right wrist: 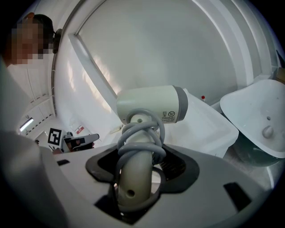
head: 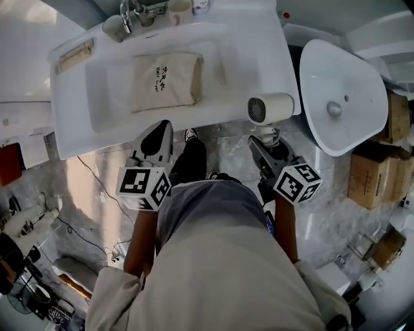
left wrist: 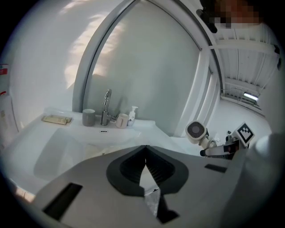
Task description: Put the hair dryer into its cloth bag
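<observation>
One smooth cream hair dryer, cord-coiled handle gripped by right tool.

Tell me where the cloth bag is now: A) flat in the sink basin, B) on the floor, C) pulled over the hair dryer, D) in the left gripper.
A: the cloth bag lies flat in the sink basin; the left gripper is shut and empty.

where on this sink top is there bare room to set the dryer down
Bare: the flat strip of the sink between the cloth bag and its right edge, behind the hair dryer; also the basin left of the bag. Crowded: the back edge round the tap and cup, and the packet at back left.
</observation>
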Available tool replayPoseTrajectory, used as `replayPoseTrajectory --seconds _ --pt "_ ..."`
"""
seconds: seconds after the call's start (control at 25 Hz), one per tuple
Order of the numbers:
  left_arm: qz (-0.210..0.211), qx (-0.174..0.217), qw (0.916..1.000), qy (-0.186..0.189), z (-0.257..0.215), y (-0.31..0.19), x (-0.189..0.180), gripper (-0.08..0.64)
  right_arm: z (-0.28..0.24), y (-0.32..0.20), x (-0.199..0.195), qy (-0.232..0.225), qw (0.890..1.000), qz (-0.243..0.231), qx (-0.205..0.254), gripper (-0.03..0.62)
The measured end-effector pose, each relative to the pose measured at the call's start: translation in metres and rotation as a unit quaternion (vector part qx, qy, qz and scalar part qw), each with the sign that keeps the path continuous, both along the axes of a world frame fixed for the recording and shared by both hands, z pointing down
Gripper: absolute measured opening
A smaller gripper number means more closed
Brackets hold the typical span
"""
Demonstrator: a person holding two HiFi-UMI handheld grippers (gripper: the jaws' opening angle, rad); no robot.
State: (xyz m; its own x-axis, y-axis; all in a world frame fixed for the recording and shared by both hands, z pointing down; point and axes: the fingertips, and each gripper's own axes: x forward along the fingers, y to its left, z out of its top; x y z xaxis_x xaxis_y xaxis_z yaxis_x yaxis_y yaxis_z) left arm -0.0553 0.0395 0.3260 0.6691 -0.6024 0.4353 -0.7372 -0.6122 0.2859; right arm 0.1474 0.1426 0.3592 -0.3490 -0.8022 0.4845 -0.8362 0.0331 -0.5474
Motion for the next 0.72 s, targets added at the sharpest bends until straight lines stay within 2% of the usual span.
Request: replayPoseTrajectory --seconds 0.2,0.56,0.72 --pt "0.009 -0.017 0.9991 0.037 0.002 -0.036 0.002 0.008 -0.004 -0.037 -0.004 0.0 1.0 0.009 -0.003 0.252" --pt "0.059 -0.012 0.9982 0.005 0.013 -0.082 0.013 0.008 -0.008 -0.075 -0.012 0.028 0.999 0.011 -0.013 0.252" --pt "0.062 -0.018 0.9979 0.0 0.027 -0.093 0.014 0.009 -0.006 -0.081 -0.019 0.025 0.999 0.014 -0.018 0.252"
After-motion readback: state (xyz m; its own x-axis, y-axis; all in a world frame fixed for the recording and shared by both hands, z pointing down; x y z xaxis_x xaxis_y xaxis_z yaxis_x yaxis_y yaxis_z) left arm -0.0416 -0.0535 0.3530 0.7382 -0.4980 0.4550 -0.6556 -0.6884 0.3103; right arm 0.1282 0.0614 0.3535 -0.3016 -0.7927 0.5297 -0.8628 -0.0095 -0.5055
